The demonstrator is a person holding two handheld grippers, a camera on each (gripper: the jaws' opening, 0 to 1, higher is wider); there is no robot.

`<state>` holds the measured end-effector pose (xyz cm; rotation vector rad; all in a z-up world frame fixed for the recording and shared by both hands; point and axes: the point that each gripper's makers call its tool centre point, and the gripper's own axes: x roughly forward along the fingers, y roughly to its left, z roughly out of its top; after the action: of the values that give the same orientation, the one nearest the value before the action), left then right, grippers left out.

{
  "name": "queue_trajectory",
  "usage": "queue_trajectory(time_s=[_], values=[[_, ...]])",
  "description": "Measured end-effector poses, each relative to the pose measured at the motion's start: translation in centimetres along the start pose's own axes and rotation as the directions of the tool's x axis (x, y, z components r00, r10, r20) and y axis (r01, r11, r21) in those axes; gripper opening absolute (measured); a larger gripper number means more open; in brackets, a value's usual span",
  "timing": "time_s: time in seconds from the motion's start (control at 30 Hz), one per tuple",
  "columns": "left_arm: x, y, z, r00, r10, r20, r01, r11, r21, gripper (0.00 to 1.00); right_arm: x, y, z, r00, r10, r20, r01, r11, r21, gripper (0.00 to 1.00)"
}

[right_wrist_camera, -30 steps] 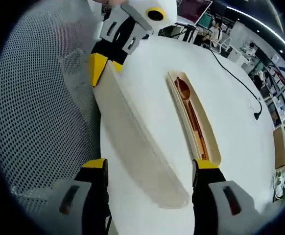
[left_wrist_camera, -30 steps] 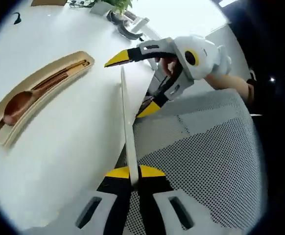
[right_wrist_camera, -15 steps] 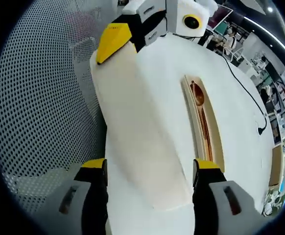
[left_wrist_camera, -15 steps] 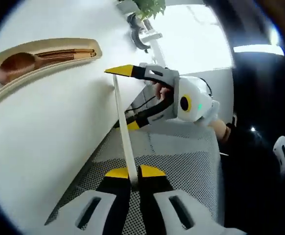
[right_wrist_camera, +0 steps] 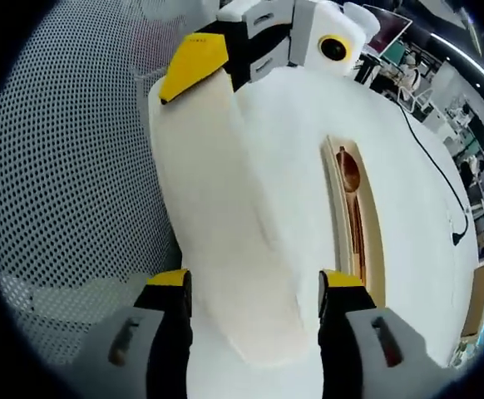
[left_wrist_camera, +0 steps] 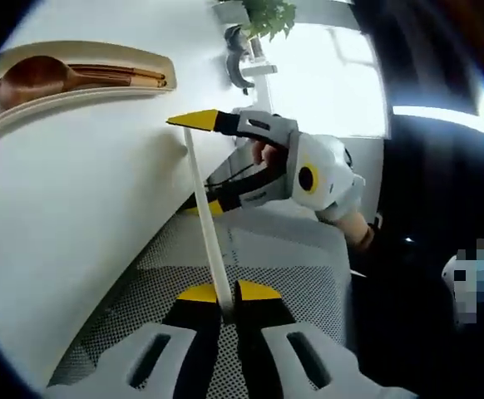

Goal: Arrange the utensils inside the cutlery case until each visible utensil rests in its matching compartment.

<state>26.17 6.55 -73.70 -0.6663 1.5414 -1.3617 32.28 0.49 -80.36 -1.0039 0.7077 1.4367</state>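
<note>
no legible text, no labels, no brand marks, no numbers, no signs

White table point(left_wrist_camera: 76, 191) bears cutlery case point(left_wrist_camera: 76, 62), cable point(right_wrist_camera: 429, 158).

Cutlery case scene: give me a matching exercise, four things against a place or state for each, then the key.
Things:
1. wooden spoon
2. case lid
3. left gripper
4. right gripper

States:
A. open, jaws either side of the lid
B. lies in the case tray on the white table
C. shut on the lid's edge
D. held off the table edge, over a mesh chair

Pairs: 1-B, 2-D, 3-C, 4-A
</note>
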Motion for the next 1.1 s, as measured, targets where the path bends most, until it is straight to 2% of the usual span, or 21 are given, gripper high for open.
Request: queue_trajectory(time_s=[0.07,0.2,0.4,0.5,0.53,0.6,0.67,0.7,0.8,0.83,0.87,0.9,0.93,0.97,1.03,1.07,1.1], values=[[-0.2,-0.2,0.2,1.0,-0.017,0.01,0.017,1.0,-0.007,0.06,0.1,0.3,-0.1,1.0,0.02,-0.01,-0.021,1.0,-0.015,0.5],[-0.4,-0.8,0.4,0.998,-0.053,0.021,0.054,0.998,-0.021,0.06,0.4,0.4,-0.2,0.999,0.038,-0.018,-0.038,0.999,0.0,0.48],[-0.5,-0.3,0.5,0.999,-0.037,0.035,0.037,0.999,-0.016,0.06,0.4,0.5,-0.5,0.998,0.043,-0.042,-0.043,0.999,0.004,0.45],[-1.0,-0.1,1.4,0.996,-0.028,0.081,0.029,0.999,-0.015,0.06,0.2,0.3,-0.9,0.998,0.03,-0.052,-0.028,0.999,0.024,0.44],[-1.3,0.2,2.4,0.991,-0.009,0.132,0.01,1.0,-0.004,0.06,0.0,0.1,-1.2,0.998,0.022,-0.062,-0.02,0.999,0.045,0.43],[-2.2,0.2,3.4,0.983,-0.009,0.184,0.011,1.0,-0.009,0.06,-0.2,-0.2,-1.2,0.998,0.012,-0.055,-0.009,0.998,0.065,0.42],[-3.2,0.6,4.8,0.963,0.011,0.27,-0.01,1.0,-0.008,0.05,-0.5,-0.9,-1.4,0.998,-0.012,-0.057,0.018,0.995,0.103,0.41],[-3.6,0.7,5.1,0.957,0.012,0.289,-0.011,1.0,-0.005,0.05,-0.6,-1.1,-1.3,0.999,-0.018,-0.051,0.024,0.994,0.105,0.41],[-5.3,1.4,7.0,0.915,0.055,0.4,-0.057,0.998,-0.006,0.05,-0.9,-2.1,-1.1,0.998,-0.043,-0.052,0.05,0.99,0.13,0.4],[-6.0,1.9,7.7,0.894,0.084,0.44,-0.087,0.996,-0.013,0.05,-1.0,-2.8,-1.1,0.996,-0.065,-0.052,0.072,0.989,0.13,0.4],[-6.3,2.1,7.8,0.889,0.092,0.449,-0.099,0.995,-0.008,0.06,-1.1,-3.3,-1.0,0.996,-0.079,-0.05,0.085,0.988,0.125,0.39],[-6.9,2.4,8.3,0.869,0.11,0.482,-0.12,0.993,-0.01,0.06,-1.2,-3.8,-1.0,0.995,-0.083,-0.057,0.09,0.988,0.125,0.39],[-7.2,2.5,8.5,0.861,0.115,0.495,-0.123,0.992,-0.017,0.06,-1.2,-4.1,-1.0,0.994,-0.086,-0.062,0.093,0.987,0.128,0.39],[-7.6,2.5,8.5,0.86,0.109,0.499,-0.114,0.993,-0.021,0.06,-1.2,-4.6,-0.9,0.993,-0.093,-0.07,0.101,0.987,0.122,0.39],[-8.3,3.0,9.1,0.832,0.132,0.539,-0.139,0.99,-0.027,0.07,-1.1,-5.3,-0.9,0.992,-0.097,-0.084,0.107,0.987,0.117,0.39],[-8.7,3.5,9.2,0.818,0.162,0.551,-0.174,0.984,-0.031,0.08,-1.1,-5.7,-0.9,0.991,-0.096,-0.093,0.107,0.987,0.118,0.39],[-8.9,3.9,9.2,0.811,0.182,0.555,-0.194,0.98,-0.038,0.09,-1.1,-5.9,-0.9,0.991,-0.096,-0.098,0.107,0.987,0.117,0.39]])
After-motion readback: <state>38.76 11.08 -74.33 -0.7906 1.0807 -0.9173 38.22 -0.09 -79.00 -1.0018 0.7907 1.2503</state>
